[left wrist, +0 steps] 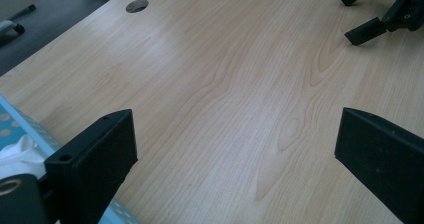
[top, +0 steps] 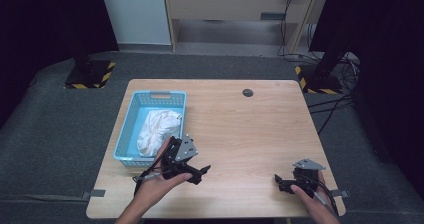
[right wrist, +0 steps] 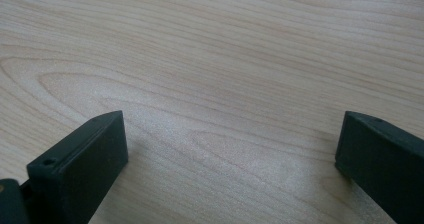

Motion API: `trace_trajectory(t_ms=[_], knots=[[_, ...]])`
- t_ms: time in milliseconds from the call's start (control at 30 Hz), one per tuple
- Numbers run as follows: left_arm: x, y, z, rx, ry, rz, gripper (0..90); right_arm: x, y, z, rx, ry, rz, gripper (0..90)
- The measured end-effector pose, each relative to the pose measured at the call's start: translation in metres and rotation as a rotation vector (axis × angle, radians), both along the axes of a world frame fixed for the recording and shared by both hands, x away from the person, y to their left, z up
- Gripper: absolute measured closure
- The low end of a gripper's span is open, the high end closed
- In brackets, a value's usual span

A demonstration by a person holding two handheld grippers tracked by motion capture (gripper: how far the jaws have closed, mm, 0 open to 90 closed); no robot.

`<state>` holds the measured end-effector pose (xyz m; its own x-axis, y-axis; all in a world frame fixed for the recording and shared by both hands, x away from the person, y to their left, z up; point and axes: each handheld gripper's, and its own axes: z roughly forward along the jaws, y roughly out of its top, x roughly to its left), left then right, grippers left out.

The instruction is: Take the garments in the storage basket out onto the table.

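Cloth [top: 157, 129], white and crumpled, was seen in a blue basket [top: 131, 115] left of centre on the surface [top: 250, 134] in the high view. The left hand-held gripper [left wrist: 235, 139] was spread wide, empty, in its view. The right hand-held gripper [right wrist: 232, 149] was likewise spread, empty.

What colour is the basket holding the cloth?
Light blue basket, clearest in the high view; the cloth inside is white.

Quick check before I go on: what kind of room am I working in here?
Probably a lab recording station, not a home: a bare wooden table on grey floor matting, hazard-striped stand bases, and black curtains at both sides.
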<state>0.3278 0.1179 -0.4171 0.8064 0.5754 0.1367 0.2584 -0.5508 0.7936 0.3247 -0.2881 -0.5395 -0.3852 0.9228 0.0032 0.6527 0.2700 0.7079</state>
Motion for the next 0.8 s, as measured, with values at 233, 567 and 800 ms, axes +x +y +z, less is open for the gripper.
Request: trace_trajectory(t_ms=[233, 567, 800], knots=[[0.002, 0.009, 0.005, -0.004, -0.005, 0.017, 2.3, 0.0, 0.0, 0.0, 0.0, 0.0, 0.0, 0.3], [0.003, 0.017, 0.008, -0.007, -0.01, 0.034, 2.2, 0.0, 0.0, 0.0, 0.0, 0.0, 0.0, 0.3], [0.004, 0.022, 0.01, -0.012, -0.015, 0.045, 2.2, 0.0, 0.0, 0.0, 0.0, 0.0, 0.0, 0.3]])
